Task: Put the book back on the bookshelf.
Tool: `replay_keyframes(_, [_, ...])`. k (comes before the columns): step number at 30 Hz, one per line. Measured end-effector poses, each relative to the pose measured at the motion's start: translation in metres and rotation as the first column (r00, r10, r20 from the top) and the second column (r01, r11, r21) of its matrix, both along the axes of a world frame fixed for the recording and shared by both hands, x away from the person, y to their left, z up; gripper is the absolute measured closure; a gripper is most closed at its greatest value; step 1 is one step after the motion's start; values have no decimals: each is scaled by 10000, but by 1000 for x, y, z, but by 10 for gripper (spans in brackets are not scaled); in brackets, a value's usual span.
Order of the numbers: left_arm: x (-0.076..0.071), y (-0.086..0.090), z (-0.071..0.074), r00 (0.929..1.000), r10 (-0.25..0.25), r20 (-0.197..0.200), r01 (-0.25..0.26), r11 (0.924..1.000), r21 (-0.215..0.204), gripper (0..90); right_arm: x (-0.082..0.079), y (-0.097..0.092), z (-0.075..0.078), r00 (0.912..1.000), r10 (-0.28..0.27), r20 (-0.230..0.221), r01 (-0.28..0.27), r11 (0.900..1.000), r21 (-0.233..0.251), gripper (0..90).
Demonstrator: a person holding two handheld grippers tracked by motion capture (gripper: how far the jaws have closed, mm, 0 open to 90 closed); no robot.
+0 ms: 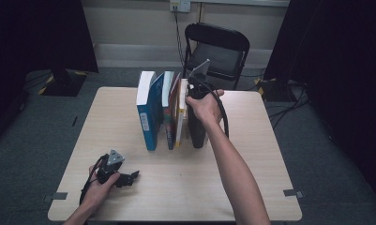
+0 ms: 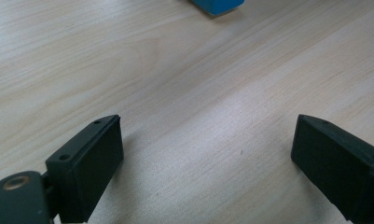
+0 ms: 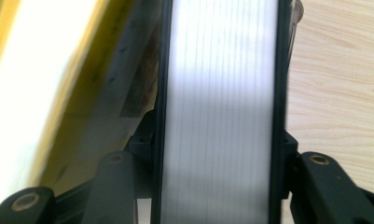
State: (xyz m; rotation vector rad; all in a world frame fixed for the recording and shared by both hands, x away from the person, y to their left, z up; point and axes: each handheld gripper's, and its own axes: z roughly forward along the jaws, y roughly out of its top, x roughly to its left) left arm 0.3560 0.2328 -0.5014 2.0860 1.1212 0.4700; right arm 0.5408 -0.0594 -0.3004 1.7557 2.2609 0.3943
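Note:
Several books stand upright in a row at the middle of the wooden table [image 1: 251, 178]. A tall blue book [image 1: 148, 112] is at the left end and a black book [image 1: 196, 133] at the right end. My right gripper [image 1: 193, 89] comes down on the black book's top edge. In the right gripper view its jaws flank the book's white page block [image 3: 219, 116] and touch both black covers. A yellow-edged book [image 3: 35, 93] leans beside it. My left gripper [image 1: 131, 179] rests low near the table's front left, open [image 2: 205, 154], with bare wood between its jaws.
A black folding chair [image 1: 216, 47] stands just behind the table's far edge. A corner of the blue book [image 2: 217, 5] shows ahead of the left gripper. Bare tabletop [image 3: 338, 70] lies to the right of the black book and along the front.

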Motion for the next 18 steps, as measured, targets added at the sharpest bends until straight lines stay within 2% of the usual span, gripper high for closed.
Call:
replay_keyframes(3, [0, 0, 0, 10000, 2, -2, -2, 10000, -8, 88, -7, -3, 4, 9998, 85, 152, -86, 9999, 73, 505])
replay_keyframes(7, [0, 0, 0, 10000, -1, 1, 1, 10000, -4, 89, -12, -5, 3, 9999, 119, 105, -119, 9999, 62, 499])
replay_keyframes(12, [0, 0, 0, 10000, 20, 27, -20, 10000, -29, 88, -13, -6, 1, 9997, -51, 257, 50, 10000, 34, 524])
replay_keyframes(14, [0, 0, 0, 10000, 18, 27, -18, 10000, -28, 88, -13, -7, 2, 9990, -183, 408, 177, 9997, 155, 530])
replay_keyframes(18, [0, 0, 0, 10000, 13, 25, -13, 10000, -20, 88, -11, -7, 3, 9986, -320, 425, 309, 9992, 265, 535])
